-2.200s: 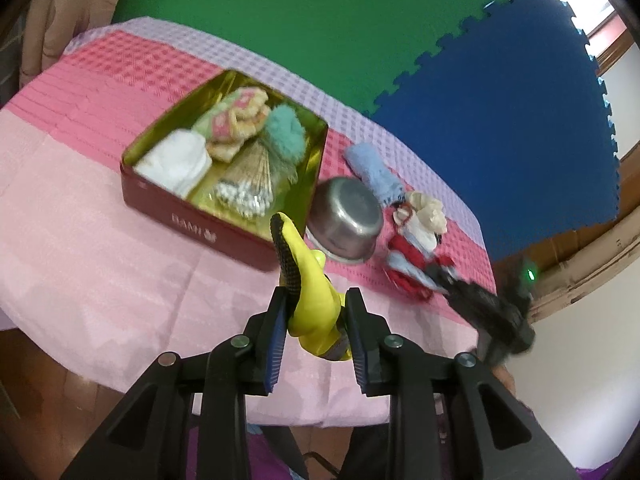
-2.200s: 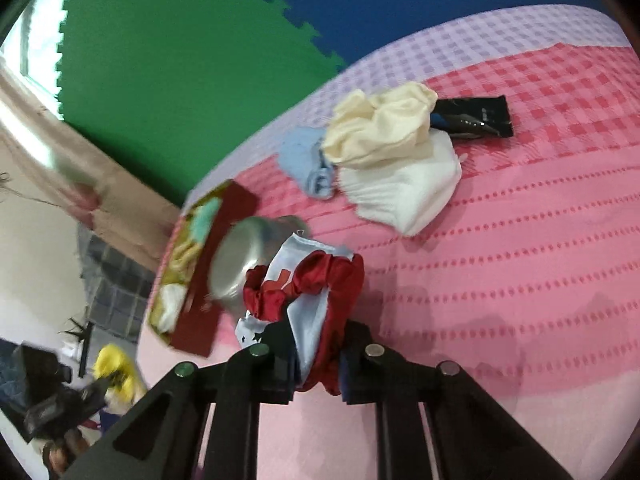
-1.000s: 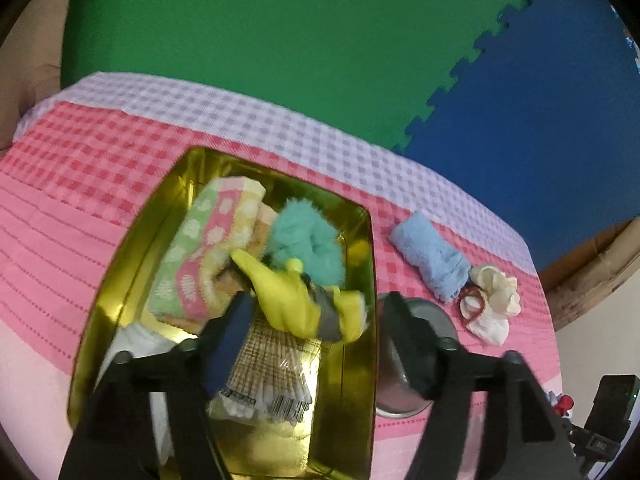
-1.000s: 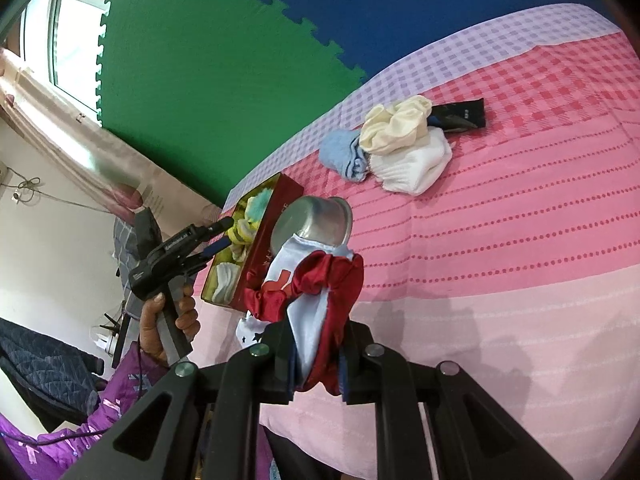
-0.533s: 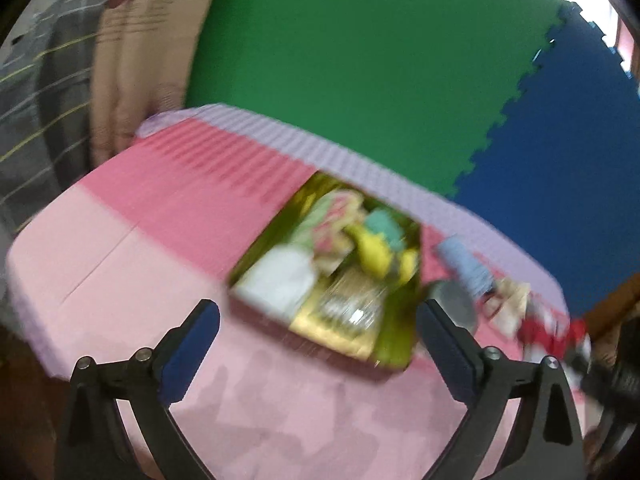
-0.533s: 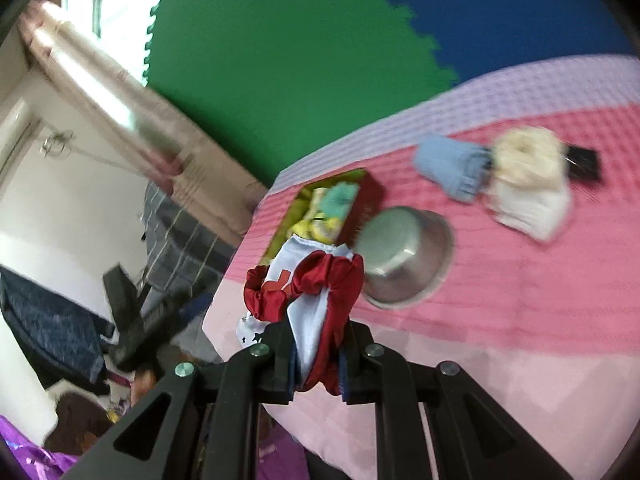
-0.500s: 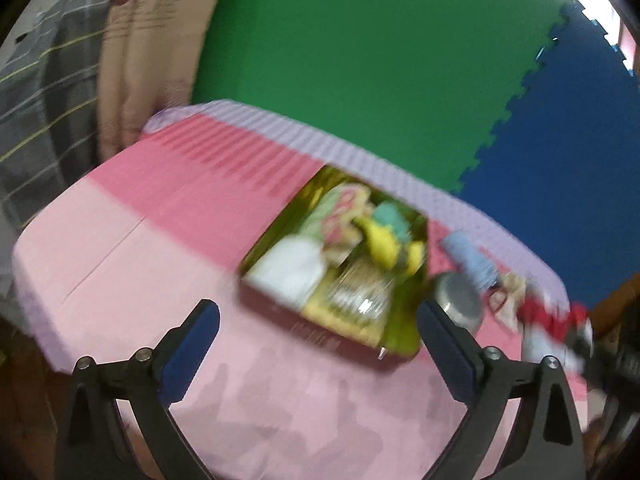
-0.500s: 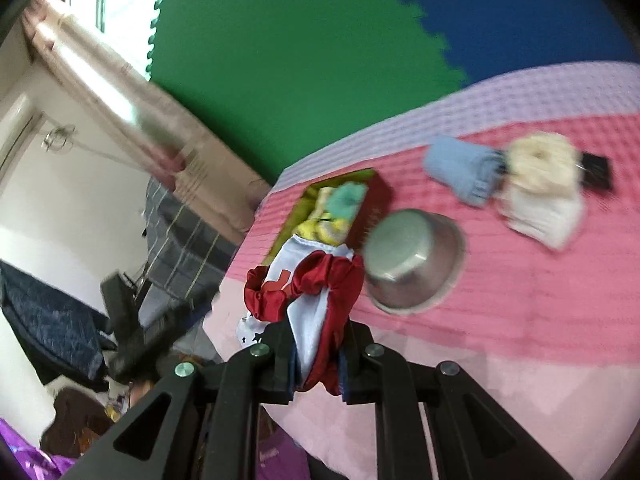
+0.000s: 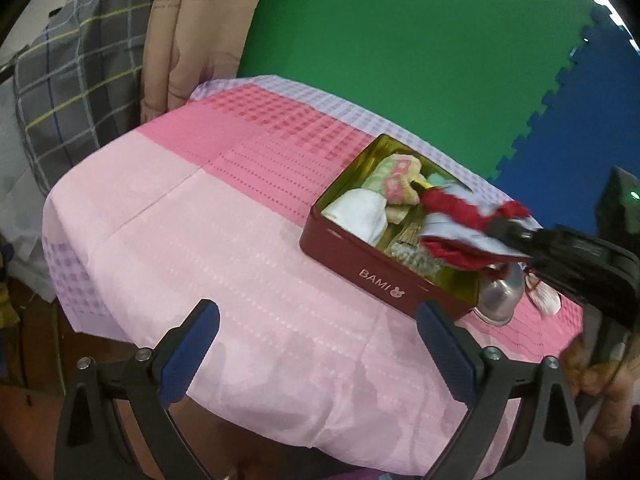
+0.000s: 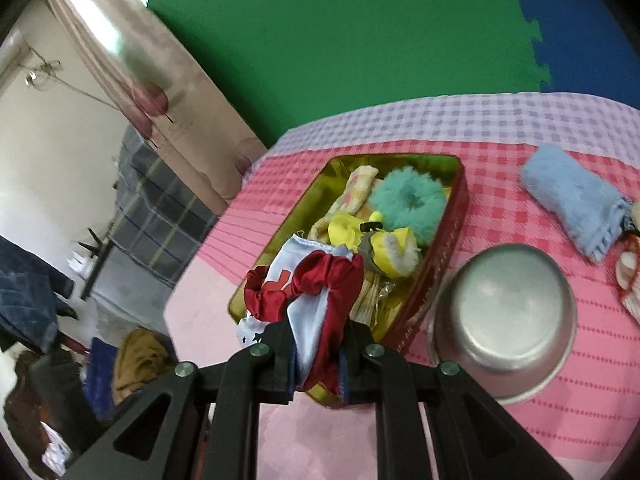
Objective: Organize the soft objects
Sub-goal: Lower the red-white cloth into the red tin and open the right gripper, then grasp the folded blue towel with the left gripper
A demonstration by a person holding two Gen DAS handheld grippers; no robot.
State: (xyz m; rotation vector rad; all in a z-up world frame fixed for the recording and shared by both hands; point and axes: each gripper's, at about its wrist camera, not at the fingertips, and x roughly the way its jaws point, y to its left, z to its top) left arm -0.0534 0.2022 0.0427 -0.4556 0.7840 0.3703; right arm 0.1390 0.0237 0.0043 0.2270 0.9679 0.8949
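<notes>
A dark red tin (image 9: 362, 266) with a gold inside (image 10: 452, 236) sits on the pink cloth. It holds a yellow glove (image 10: 384, 246), a teal fluffy scrunchie (image 10: 408, 200), a white cloth (image 9: 356, 210) and a pastel checked cloth (image 9: 394, 178). My right gripper (image 10: 320, 344) is shut on a red and pale blue scrunchie (image 10: 316, 288) and holds it over the near end of the tin; it also shows in the left wrist view (image 9: 460, 224). My left gripper (image 9: 316, 354) is open and empty, back from the tin over the table's near edge.
An upturned steel bowl (image 10: 504, 316) stands right of the tin. A light blue towel roll (image 10: 572, 200) lies behind it, with a cream and red soft item (image 10: 630, 276) at the far right. A checked grey blanket (image 9: 68, 80) and curtain are left of the table.
My left gripper let go of the yellow glove in the tin, opened and drew back. My right gripper carried the red scrunchie from the table's right side to over the tin.
</notes>
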